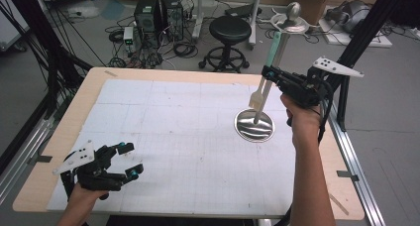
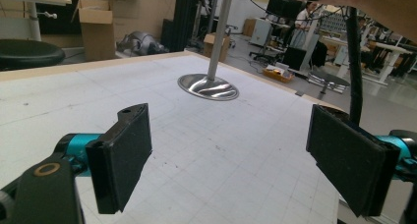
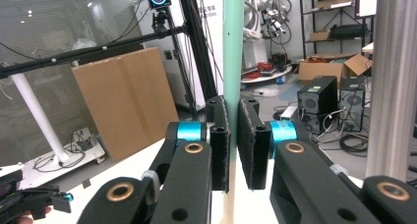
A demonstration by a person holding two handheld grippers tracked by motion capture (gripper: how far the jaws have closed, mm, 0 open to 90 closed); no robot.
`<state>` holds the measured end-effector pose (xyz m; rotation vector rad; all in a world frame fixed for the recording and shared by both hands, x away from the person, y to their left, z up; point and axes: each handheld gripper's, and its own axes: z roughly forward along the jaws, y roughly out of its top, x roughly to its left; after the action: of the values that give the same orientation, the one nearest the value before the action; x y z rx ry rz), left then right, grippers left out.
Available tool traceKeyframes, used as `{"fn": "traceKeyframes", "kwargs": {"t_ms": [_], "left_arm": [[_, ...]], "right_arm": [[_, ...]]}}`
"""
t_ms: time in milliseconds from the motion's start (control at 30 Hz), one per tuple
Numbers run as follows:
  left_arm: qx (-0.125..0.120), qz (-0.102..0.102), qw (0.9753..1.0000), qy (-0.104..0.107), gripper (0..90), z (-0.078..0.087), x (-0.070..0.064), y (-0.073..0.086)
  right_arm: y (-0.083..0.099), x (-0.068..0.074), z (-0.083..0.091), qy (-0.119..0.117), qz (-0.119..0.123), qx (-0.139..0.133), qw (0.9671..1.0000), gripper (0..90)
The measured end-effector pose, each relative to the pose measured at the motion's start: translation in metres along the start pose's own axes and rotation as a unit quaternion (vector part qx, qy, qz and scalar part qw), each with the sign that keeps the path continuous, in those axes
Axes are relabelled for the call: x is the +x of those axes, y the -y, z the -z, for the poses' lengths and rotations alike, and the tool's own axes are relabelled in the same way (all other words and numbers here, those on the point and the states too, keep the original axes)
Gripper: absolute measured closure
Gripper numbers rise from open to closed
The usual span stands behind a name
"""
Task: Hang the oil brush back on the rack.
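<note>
A spatula with a teal handle (image 1: 273,48) and a cream head (image 1: 256,100) hangs upright above the table's right side, head down. My right gripper (image 1: 270,75) is shut on the spatula handle (image 3: 232,47), which rises straight up between the pads of the right gripper (image 3: 233,140). Just beside it stands a metal stand, with a round base (image 1: 254,126) and a pole (image 3: 393,81) topped by a disc and ball (image 1: 291,19). My left gripper (image 1: 131,159) rests low at the table's near left, jaws wide apart. Between the left gripper's (image 2: 236,160) pads there is only the white mat; the stand base (image 2: 208,86) lies far ahead.
A white gridded mat (image 1: 188,137) covers the wooden table (image 1: 64,132). Behind the table are a black stool (image 1: 230,30), computer towers (image 1: 158,13) and floor cables. Black frame posts (image 1: 364,32) stand at the right edge. The right gripper's cable (image 2: 355,62) hangs down.
</note>
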<state>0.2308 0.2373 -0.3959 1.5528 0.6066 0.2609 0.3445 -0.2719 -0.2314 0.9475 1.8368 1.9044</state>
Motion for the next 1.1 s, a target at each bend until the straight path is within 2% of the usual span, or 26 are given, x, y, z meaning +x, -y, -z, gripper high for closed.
{"fn": "traceKeyframes", "kwargs": {"t_ms": [200,400,500,567,633,733,800,900,967,1000,1033,1100], "left_arm": [[0.000,0.000,1.0000,-0.002,17.7,0.001,0.001,0.000],[0.001,0.004,1.0000,-0.001,17.8,0.002,0.001,0.000],[-0.001,0.006,1.0000,-0.003,17.8,0.002,0.001,0.000],[-0.001,0.007,1.0000,-0.004,17.8,0.002,0.002,0.001],[-0.001,0.008,1.0000,-0.004,17.8,0.003,0.002,0.001],[-0.003,0.010,0.9999,-0.006,17.8,0.003,0.003,0.001],[-0.004,0.011,0.9999,-0.008,17.8,0.004,0.004,0.001],[-0.005,0.011,0.9999,-0.008,17.8,0.004,0.004,0.001],[-0.006,0.012,0.9999,-0.009,17.8,0.004,0.004,0.001],[-0.007,0.013,0.9998,-0.009,17.8,0.004,0.004,0.002],[-0.007,0.013,0.9998,-0.010,17.8,0.005,0.005,0.002],[-0.008,0.012,0.9998,-0.011,17.7,0.005,0.005,0.002]], "right_arm": [[0.002,0.000,-0.002,0.008,0.000,0.003,1.0000,84.4],[0.002,0.002,-0.001,0.028,0.009,0.003,0.9996,84.2],[0.001,0.004,0.000,0.039,0.017,0.004,0.9991,81.3],[0.002,0.006,0.001,0.046,0.022,0.007,0.9987,74.7],[0.003,0.010,0.002,0.062,0.033,0.012,0.9975,63.6],[0.005,0.017,0.008,0.088,0.048,0.006,0.9950,56.4],[0.007,0.022,0.011,0.106,0.069,0.013,0.9919,51.7],[0.012,0.027,0.016,0.111,0.081,0.018,0.9903,46.8],[0.021,0.033,0.019,0.113,0.093,0.026,0.9888,38.3],[0.021,0.033,0.019,0.113,0.093,0.026,0.9888,38.3],[0.030,0.037,0.021,0.117,0.093,0.032,0.9882,29.6],[0.034,0.038,0.022,0.117,0.092,0.034,0.9882,27.6]]}}
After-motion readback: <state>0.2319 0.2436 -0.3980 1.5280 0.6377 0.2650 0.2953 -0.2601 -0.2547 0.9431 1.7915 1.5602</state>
